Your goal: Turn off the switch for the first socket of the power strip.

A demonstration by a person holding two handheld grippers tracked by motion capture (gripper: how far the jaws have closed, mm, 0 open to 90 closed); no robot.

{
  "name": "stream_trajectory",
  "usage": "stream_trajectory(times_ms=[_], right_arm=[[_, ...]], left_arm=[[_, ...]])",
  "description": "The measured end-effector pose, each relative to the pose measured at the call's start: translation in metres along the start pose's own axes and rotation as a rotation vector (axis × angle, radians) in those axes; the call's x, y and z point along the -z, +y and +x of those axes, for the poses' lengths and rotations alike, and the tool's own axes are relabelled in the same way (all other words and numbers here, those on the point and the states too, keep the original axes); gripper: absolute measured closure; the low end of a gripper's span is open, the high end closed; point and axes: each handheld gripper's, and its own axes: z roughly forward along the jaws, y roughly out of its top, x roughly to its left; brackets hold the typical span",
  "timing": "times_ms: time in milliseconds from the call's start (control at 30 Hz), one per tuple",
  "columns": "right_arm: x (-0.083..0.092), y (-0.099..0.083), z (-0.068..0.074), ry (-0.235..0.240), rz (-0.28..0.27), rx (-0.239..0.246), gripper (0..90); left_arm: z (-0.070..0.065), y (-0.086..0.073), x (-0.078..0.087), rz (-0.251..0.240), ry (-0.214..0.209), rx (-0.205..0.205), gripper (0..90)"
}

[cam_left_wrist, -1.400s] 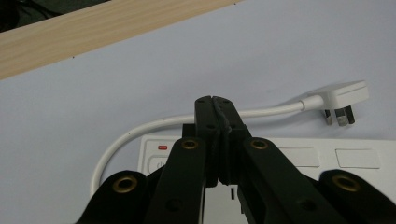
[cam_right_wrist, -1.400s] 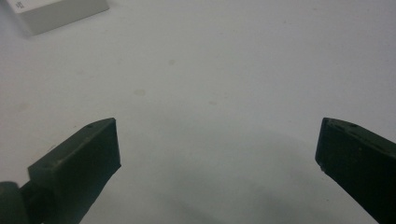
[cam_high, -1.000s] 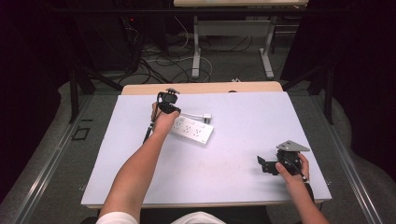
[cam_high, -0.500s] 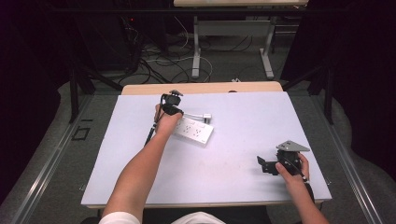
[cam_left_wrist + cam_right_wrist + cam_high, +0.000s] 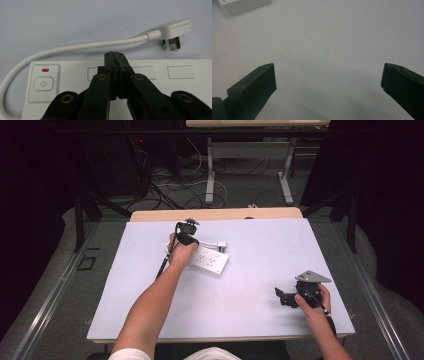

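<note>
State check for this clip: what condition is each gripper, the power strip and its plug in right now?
Left gripper: jaws shut, empty, over the strip.
Right gripper: jaws wide open, empty, above bare table.
Power strip: lying flat on the table, sockets up.
Plug: unplugged, lying loose on the table beside the strip.

Pale table [image 5: 260,270], white power strip [image 5: 210,260], floor cables [image 5: 175,182]
</note>
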Motion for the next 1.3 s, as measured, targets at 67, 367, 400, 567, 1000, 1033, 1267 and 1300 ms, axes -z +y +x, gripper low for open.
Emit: stream_trajectory(times_ms=[67,367,400,567,1000,1033,1267,1300], right_arm=[[0.0,0.0,0.0,0.002,0.001,-0.002,0.0],[0.0,0.0,0.0,0.0,0.005,-0.001,0.0],[0.0,0.0,0.0,0.0,0.005,-0.001,0.0],[0.0,0.0,0.0,0.003,0.001,0.0,0.0],[0.0,0.0,0.001,0.007,0.004,0.007,0.0],[0.0,0.0,0.001,0.003,0.002,0.004,0.0],[0.0,0.0,0.001,0.008,0.004,0.003,0.0],[0.0,0.0,0.001,0.008,0.004,0.003,0.0]], left_arm=[[0.0,0.0,-0.001,0.006,0.003,-0.007,90.0],[-0.002,-0.001,-0.002,0.002,0.015,-0.008,90.0],[-0.002,-0.001,-0.002,0.002,0.015,-0.007,90.0],[-0.002,-0.001,-0.002,0.001,0.018,-0.009,90.0],[-0.011,-0.002,-0.005,0.005,0.033,-0.023,89.8],[-0.01,-0.002,-0.005,0.005,0.033,-0.022,89.9],[-0.01,-0.003,-0.005,0.004,0.034,-0.021,89.8],[-0.01,-0.003,-0.005,0.003,0.035,-0.022,89.8]])
